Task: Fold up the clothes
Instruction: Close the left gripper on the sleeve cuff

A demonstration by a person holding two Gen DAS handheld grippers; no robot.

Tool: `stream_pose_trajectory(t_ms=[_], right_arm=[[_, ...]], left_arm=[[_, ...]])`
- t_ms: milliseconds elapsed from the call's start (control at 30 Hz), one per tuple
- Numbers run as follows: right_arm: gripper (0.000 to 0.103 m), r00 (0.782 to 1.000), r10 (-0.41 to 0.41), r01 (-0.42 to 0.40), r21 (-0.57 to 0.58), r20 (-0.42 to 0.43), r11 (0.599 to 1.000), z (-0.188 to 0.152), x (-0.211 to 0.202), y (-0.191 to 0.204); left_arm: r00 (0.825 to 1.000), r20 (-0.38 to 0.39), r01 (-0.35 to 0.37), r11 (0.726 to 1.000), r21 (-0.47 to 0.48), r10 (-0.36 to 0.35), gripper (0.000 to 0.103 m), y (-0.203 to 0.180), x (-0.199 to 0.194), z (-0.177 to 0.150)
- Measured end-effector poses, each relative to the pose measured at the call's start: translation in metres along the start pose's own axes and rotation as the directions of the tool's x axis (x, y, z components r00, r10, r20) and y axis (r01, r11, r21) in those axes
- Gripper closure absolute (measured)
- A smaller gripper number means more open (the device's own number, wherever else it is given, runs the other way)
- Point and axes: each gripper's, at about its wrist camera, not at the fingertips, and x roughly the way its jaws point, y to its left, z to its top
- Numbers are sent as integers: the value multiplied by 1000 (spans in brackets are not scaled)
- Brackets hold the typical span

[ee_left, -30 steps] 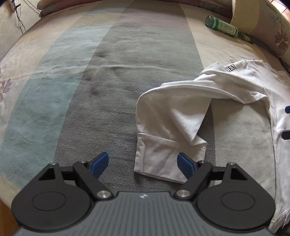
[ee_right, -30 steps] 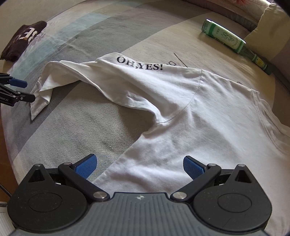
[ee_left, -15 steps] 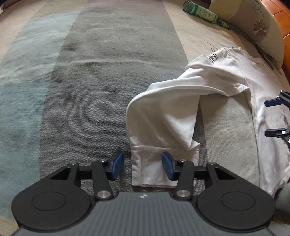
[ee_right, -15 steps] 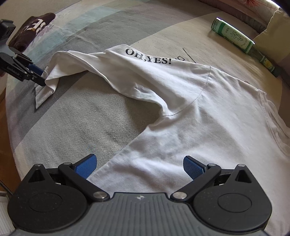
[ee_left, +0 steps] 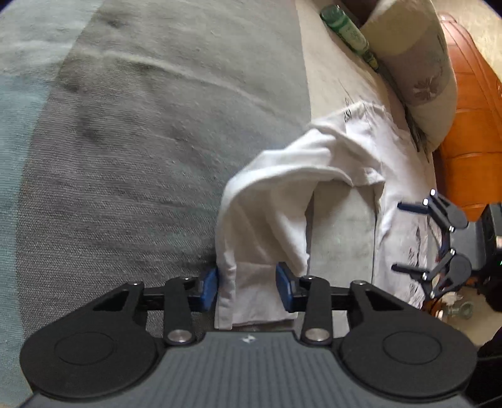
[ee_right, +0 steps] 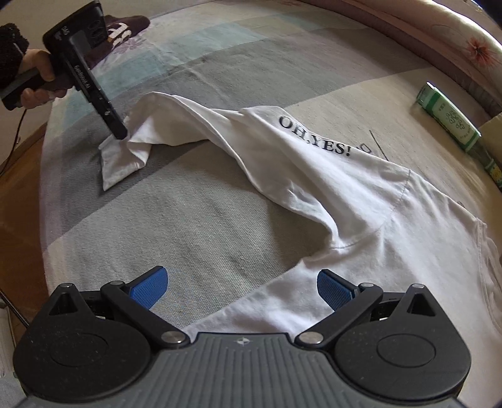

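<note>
We cannot follow the white shirt [ee_right: 360, 201] to its end in either view: the right wrist camera cuts it off at the right edge and behind the gripper body, and the left wrist camera, which is blurred, loses its lower hem past the right gripper [ee_left: 408, 237]. The shirt lies spread on the striped bed cover [ee_right: 200, 226], its long sleeve [ee_left: 263, 219] trailing away from the body. From the left wrist we see the left gripper [ee_left: 248, 284] with its blue fingers [ee_left: 209, 287] partly closed, bracketing the sleeve cuff; whether the pads actually press the cloth we cannot tell, since a gap shows beside the right one. The right wrist view shows what that view hides: a hand [ee_right: 36, 78] holding the left gripper's handle, its tip down at the cuff, the print "OH,YES!" [ee_right: 313, 139] on a fold of the shirt, and a dark garment [ee_right: 125, 26] at the far edge. The right gripper's own fingers [ee_right: 150, 287] stand wide apart over the shirt's lower body, clamping nothing. A green bottle [ee_right: 448, 120] lies by a pillow [ee_left: 417, 66].
</note>
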Motion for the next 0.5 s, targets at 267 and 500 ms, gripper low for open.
stream_pose_trajectory(t_ms=[267,500], right_arm=[[0,973,232,-232,-71,5,970,20,-6,22],[0,955,298,-291,-205,4,935,35,-10,57]], left_arm=[[991,-38,127,988,-86,-131,67,11,11,-12],[986,-1,167,983,-78,-167,71,17,11,-7]])
